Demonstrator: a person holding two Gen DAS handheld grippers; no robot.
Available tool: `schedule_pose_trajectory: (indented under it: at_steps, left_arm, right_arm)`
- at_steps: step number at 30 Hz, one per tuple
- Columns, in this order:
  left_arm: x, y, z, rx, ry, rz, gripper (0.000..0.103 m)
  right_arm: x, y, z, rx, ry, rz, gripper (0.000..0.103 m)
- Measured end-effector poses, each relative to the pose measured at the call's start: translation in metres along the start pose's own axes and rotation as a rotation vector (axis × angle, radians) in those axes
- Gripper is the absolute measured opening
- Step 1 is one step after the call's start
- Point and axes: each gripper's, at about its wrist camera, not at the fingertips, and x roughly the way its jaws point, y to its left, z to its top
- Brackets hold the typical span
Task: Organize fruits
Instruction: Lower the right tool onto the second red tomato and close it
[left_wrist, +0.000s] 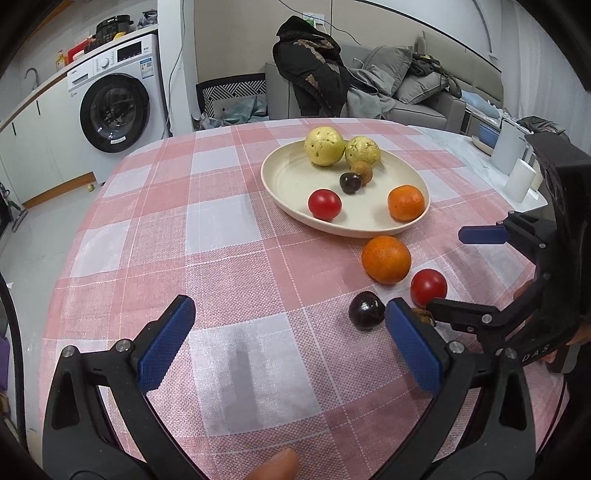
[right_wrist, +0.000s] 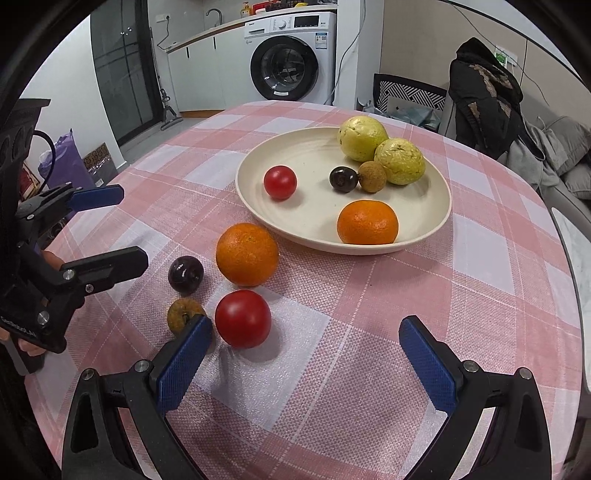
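The plate (right_wrist: 439, 206) near the counter's far edge holds six fruits; an orange (right_wrist: 246, 254), tomato (right_wrist: 242, 318), plum (right_wrist: 185, 274) and longan (right_wrist: 181, 315) wait outside. Both jaws stand open, empty.

Readable text is scarce. Black plastic body of the right gripper (left_wrist: 484, 273), seen from the left wrist view: white raised letters "DAS" near its lower edge, start of the word cut off. White front-loading washing machine (left_wrist: 114, 92): brand mark, panel print and a blue-and-white sticker present, all too small to read. Nothing else legible in either view.
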Motion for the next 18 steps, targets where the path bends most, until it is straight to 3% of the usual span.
schedule_pose_trajectory:
  at_steps: [18]
  left_arm:
    - [0.015, -0.002, -0.004, 0.012, 0.048, 0.005, 0.103]
  right_arm:
    - [0.004, 0.001, 0.003, -0.009, 0.014, -0.003, 0.101]
